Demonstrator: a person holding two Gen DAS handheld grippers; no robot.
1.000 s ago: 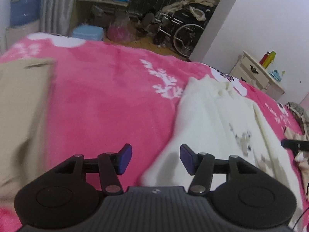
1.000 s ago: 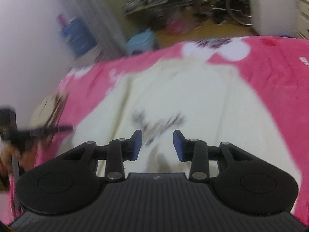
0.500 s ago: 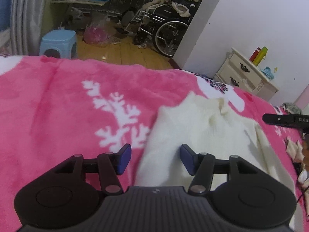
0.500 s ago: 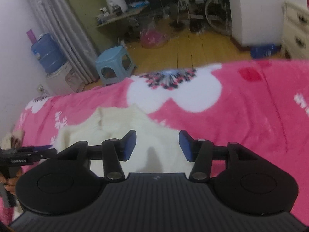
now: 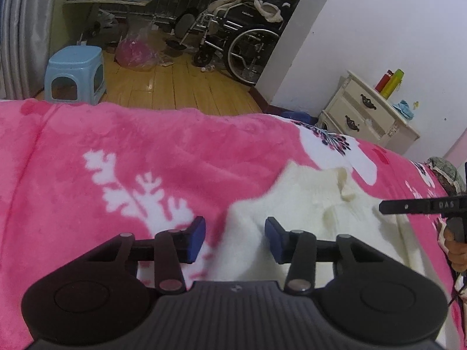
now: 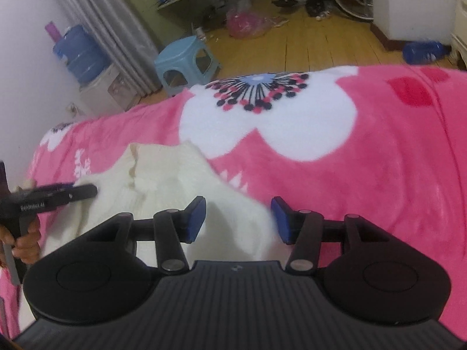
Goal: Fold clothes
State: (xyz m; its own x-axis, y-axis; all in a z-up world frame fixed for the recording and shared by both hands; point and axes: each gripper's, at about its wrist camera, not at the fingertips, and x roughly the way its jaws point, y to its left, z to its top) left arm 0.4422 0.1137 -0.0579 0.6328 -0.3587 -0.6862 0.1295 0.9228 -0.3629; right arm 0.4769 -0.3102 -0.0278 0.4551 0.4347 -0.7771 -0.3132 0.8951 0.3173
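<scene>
Bed surface: pink fleece blanket [image 5: 163, 145], plush pile, printed with white flower and fern shapes; a dark-spoked flower print lies near the far edge.
Garment: cream sweater [image 5: 306, 204], fuzzy knit, lies flat on the blanket, collar end toward the far edge of the bed, its ribbed neck puckered.
Left gripper [image 5: 235, 239]: blue pads apart, nothing between them, poised over the sweater's left edge where knit meets fleece.
Right gripper [image 6: 238, 221]: blue pads apart, empty, over the sweater's right shoulder edge; contact with cloth cannot be told.
Hands: fingers of a hand [image 6: 26, 245] on the left gripper's handle show at the right-wrist view's left edge.
Containers: blue water jug [image 6: 80, 55] sits on a white dispenser by the wall, contents not discernible; pink plastic bag [image 5: 137, 49] on the wooden floor, bulging, contents unclear.
Nightstand [image 5: 364, 113]: cream, two drawers, red and yellow-green bottles on top.
Floor items: light blue plastic stool [image 5: 74, 73], square-topped; wheelchair [image 5: 239, 38] with clothing heaped on it.
</scene>
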